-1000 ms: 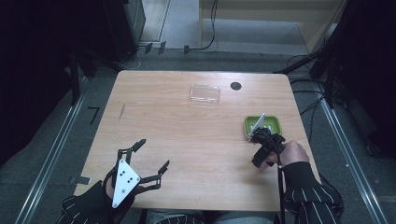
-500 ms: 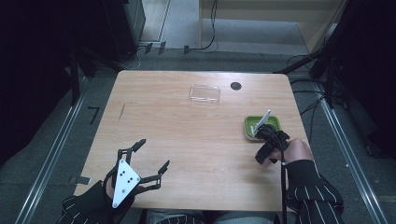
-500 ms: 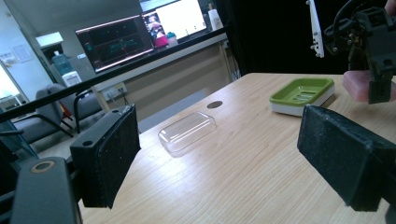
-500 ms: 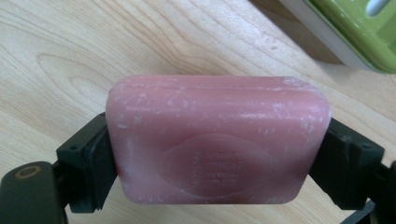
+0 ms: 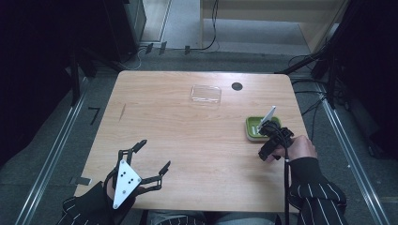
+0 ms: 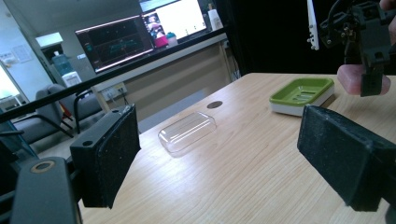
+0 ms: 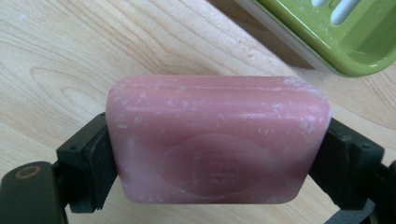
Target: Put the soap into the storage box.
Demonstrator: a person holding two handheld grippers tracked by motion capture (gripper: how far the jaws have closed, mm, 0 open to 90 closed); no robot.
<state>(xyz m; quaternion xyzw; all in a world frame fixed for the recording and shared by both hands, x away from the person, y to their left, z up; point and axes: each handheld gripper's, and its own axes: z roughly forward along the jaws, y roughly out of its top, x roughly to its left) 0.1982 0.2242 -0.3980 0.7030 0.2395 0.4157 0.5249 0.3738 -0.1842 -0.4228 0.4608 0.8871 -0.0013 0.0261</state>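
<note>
A pink bar of soap point(image 7: 217, 140) is clamped by its two ends in my right gripper point(image 7: 217, 161), which is shut on it just above the wooden table. A green soap dish point(image 7: 345, 42) on a white base lies close beyond the bar. In the high view, the right gripper point(image 5: 265, 151) hovers at the near edge of the dish point(image 5: 253, 131). My left gripper point(image 5: 154, 154) rests open near the table's front left with nothing in it. The left gripper view looks between its pads point(image 6: 109, 158) to the dish point(image 6: 303, 91) and the held soap point(image 6: 349, 78).
A clear plastic lid point(image 5: 205, 93) lies flat at the back middle of the table point(image 5: 197, 136), with a dark round hole point(image 5: 237, 86) to its right. The table's right edge runs close behind the dish. Cables and black stands ring the table.
My right gripper, with the soap in it, has edged slightly right and away, closer to the green dish. The left gripper has stayed where it was.
</note>
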